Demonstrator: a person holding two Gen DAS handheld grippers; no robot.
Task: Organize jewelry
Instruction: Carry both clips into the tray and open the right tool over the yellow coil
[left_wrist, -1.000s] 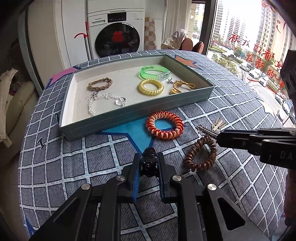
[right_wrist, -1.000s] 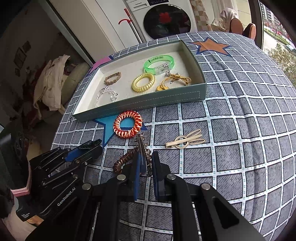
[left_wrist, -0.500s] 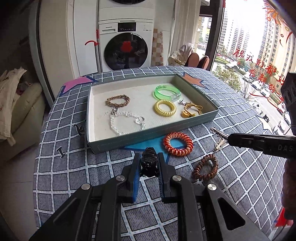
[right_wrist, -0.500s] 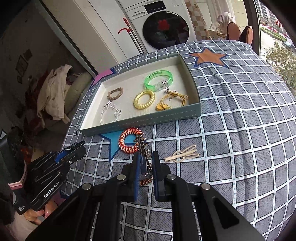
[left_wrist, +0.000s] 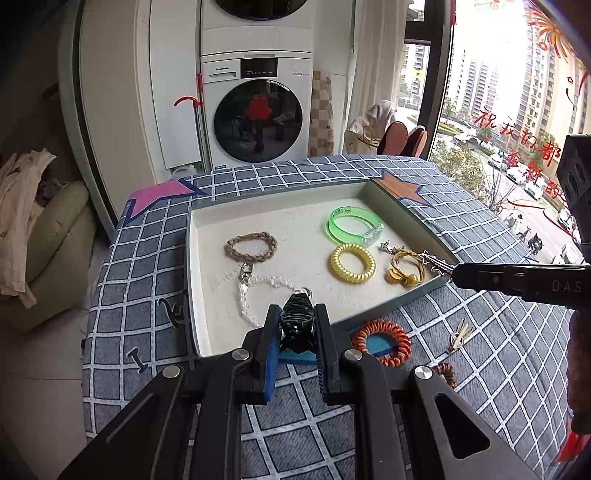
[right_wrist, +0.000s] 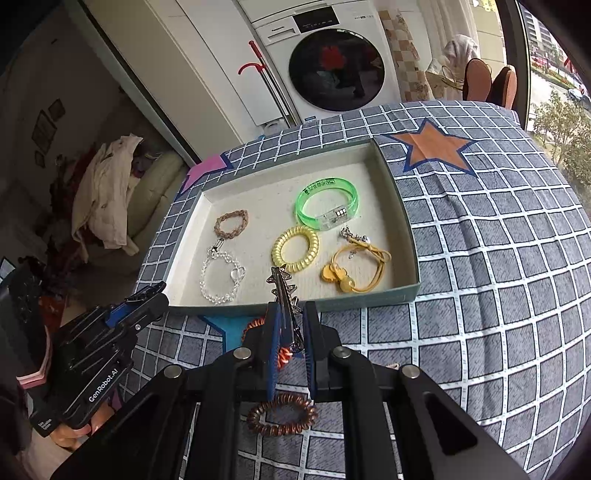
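Left gripper (left_wrist: 295, 328) clamped black claw clip (left_wrist: 297, 321) over tray (left_wrist: 413, 295) front edge | right gripper (right_wrist: 288, 325) clamped star hairpin (right_wrist: 282, 291) | washer (left_wrist: 258, 110) read "Panasonic"

In the left wrist view, the brown spiral hair tie (left_wrist: 445, 373) is mostly hidden behind the left claw's arm, lower right. In the right wrist view, the orange spiral hair tie (right_wrist: 282, 357) is largely covered by the right claw (right_wrist: 290, 332), at lower centre.
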